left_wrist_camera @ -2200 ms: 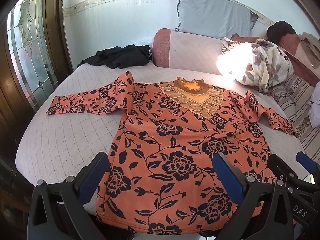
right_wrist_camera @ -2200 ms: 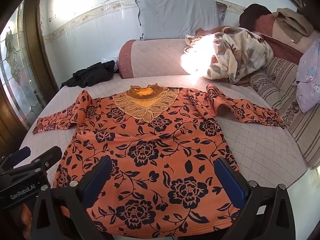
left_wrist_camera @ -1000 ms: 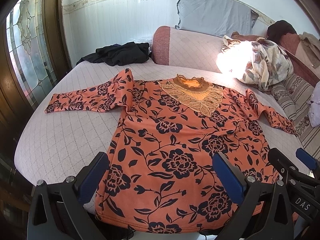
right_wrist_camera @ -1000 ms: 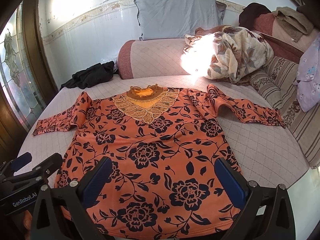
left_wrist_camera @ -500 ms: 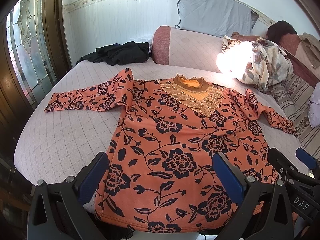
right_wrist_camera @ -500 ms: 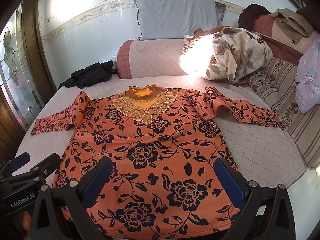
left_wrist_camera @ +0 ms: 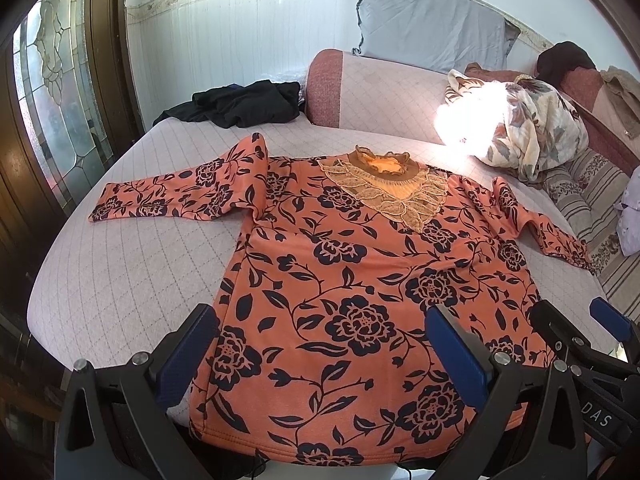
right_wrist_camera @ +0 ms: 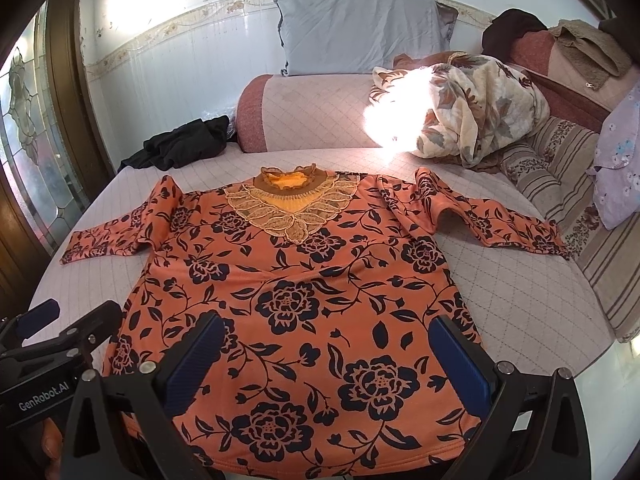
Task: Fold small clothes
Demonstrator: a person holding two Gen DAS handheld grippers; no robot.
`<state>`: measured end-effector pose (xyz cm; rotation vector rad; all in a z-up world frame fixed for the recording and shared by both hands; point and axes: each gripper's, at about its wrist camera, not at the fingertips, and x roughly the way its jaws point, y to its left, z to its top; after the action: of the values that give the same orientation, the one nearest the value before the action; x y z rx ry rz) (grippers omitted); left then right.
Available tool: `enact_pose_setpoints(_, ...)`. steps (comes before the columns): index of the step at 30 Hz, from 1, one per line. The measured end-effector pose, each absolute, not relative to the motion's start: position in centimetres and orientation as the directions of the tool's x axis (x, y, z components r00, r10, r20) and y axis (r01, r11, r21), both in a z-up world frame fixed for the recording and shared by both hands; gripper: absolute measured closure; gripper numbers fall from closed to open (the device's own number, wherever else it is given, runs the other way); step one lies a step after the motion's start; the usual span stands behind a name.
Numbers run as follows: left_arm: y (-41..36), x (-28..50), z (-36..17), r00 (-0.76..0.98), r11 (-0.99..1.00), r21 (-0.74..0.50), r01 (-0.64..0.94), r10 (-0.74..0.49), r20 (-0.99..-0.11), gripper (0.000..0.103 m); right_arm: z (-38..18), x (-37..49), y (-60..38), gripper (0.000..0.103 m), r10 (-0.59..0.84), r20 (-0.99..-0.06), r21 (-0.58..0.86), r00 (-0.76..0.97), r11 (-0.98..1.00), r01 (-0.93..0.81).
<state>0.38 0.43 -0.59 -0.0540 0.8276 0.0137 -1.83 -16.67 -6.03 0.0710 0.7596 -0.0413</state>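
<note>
A: Left wrist view first. Which way does the orange floral top (left_wrist_camera: 360, 280) lie?

B: Flat and face up on the quilted bed (left_wrist_camera: 120, 272), long axis running straight away from the left gripper (left_wrist_camera: 320, 352). Hem nearest the fingers, lace collar (left_wrist_camera: 386, 188) at the far end. One sleeve stretches out to the left, the other off to the right.

A: And the gripper?

B: Blue pads spread wide, nothing between them. They hang just above the hem end; I can't tell whether they touch the cloth. The right gripper's fingers show beside it at the lower right edge.

A: Right wrist view?

B: Same lie: hem close under the right gripper (right_wrist_camera: 324, 360), collar far ahead, sleeves out to both sides, the right one bent at the elbow. Jaws wide apart and empty, over the lower part of the top. The left gripper sits at the lower left. Beyond the collar lie a black garment (right_wrist_camera: 180, 144), a bolster (right_wrist_camera: 312, 112) and a grey pillow (right_wrist_camera: 360, 28); a floral blanket (right_wrist_camera: 472, 112) is heaped far right
</note>
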Motion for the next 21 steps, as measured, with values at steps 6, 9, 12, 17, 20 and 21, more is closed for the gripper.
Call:
enact_pose_setpoints(6, 0.55, 0.52, -0.70, 0.675, 0.998, -0.046, -0.035, -0.010, -0.738, 0.000, -6.14, -1.50, -16.77, 0.000, -0.017, -0.689, 0.048, 0.725, 0.996, 0.069)
enact_pose_setpoints(9, 0.41, 0.52, -0.84, 0.672, 0.999, -0.042, -0.033, -0.009, -0.741, 0.000, -6.17, -1.40, -16.95, 0.000, -0.018, -0.690, 0.050, 0.723, 0.996, 0.073)
enact_pose_setpoints(12, 0.34, 0.51, -0.87, 0.672, 0.999, -0.040, -0.031, -0.009, -0.741, 0.000, -6.24, -1.41, -16.90, 0.000, -0.017, -0.691, 0.049, 0.722, 0.996, 0.070)
enact_pose_setpoints(17, 0.33, 0.55, -0.82, 0.672, 0.999, -0.040, -0.031, -0.009, -0.741, 0.000, -6.40, -1.44, -16.67, 0.000, -0.015, -0.694, 0.047, 0.720, 0.997, 0.066)
enact_pose_setpoints(20, 0.45, 0.69, -0.83, 0.671, 0.999, -0.043, -0.029, -0.012, -0.741, 0.000, -6.50, -1.36, -16.50, 0.000, -0.016, -0.696, 0.043, 0.718, 0.997, 0.064)
enact_pose_setpoints(21, 0.49, 0.72, -0.85, 0.670, 0.999, -0.044, -0.028, -0.014, -0.742, 0.000, -6.50, -1.35, -16.51, 0.000, -0.015, -0.695, 0.044, 0.719, 0.997, 0.064)
